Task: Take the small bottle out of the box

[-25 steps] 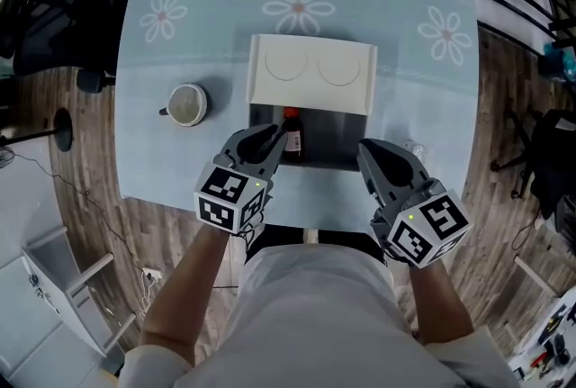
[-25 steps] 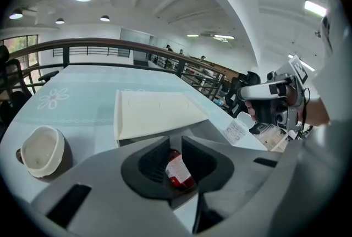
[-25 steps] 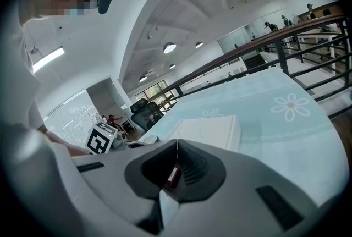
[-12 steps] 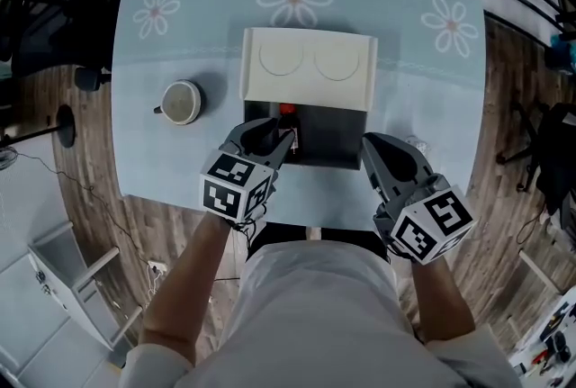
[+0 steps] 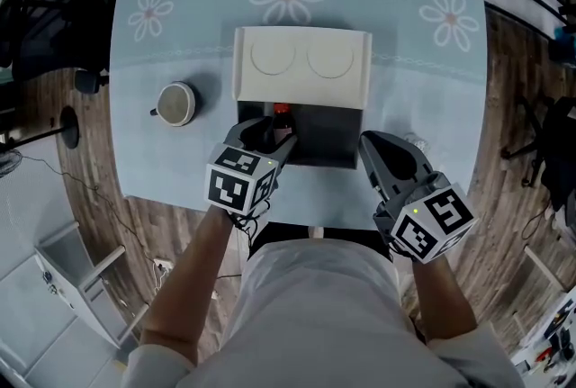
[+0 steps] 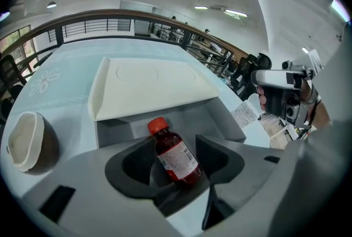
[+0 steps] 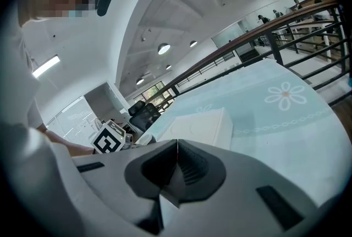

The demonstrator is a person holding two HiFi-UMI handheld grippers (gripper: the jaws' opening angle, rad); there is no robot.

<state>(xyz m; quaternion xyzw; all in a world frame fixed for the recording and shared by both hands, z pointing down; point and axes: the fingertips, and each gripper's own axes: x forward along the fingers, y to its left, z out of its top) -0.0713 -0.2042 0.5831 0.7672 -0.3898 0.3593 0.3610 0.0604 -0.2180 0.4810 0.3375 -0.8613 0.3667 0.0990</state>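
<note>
As left gripper (image 6: 173,141) jaws just opened round it, small bottle (image 6: 175,160) — dark-red, orange-capped — right gripper (image 7: 177,147) jaws together.

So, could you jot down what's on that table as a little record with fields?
Table: pale blue cloth with a flower pattern
Box: grey, white lid open
Bottle: small, brown, red cap, leaning inside the box
Left tool: jaws apart, have just been opening, bottle between them
Right tool: shut, empty, beside the box
Cup: left of the box

On the table (image 5: 423,98), small bottle (image 6: 170,150) in box (image 5: 328,136), cup (image 5: 176,103) left of box.
</note>
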